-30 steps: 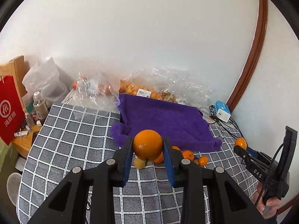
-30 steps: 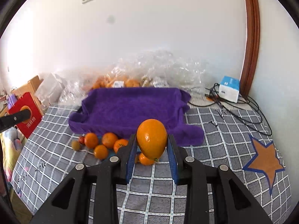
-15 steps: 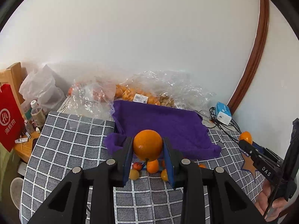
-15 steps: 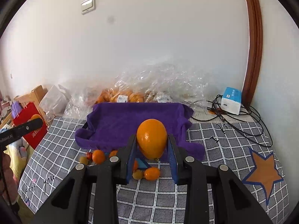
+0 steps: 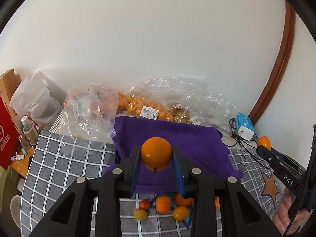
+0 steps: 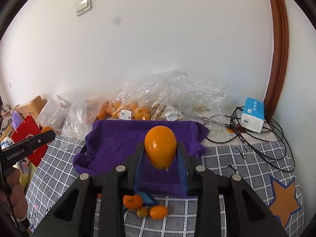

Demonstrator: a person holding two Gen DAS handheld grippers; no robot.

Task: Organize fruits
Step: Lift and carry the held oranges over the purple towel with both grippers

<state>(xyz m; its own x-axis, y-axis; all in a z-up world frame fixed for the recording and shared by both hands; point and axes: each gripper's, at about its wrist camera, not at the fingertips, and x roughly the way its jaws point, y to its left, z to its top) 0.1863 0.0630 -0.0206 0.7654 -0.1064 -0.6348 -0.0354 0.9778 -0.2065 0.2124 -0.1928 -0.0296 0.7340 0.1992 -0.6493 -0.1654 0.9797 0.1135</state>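
Left side: a red paper bag [image 5: 6, 136] and a small bottle [image 5: 29, 128] stand at the desk's edge, beside a white plastic bag [image 5: 37, 100]. Clear bags of fruit [image 5: 150, 106] lie along the wall. In front of them a purple towel [image 5: 199, 144] covers a tray on the checked cloth [image 5: 59, 164].

The left tool [image 5: 156, 162] pinches a round orange [image 5: 156, 154] between its blue pads, held above the towel's near edge. Loose small fruits [image 5: 163, 204] lie on the cloth just in front of the towel.

The right tool [image 6: 161, 158] pinches an oval orange [image 6: 160, 147], likewise above the towel. A blue and white box [image 6: 253, 117] with black cables [image 6: 276, 138] sits far right.
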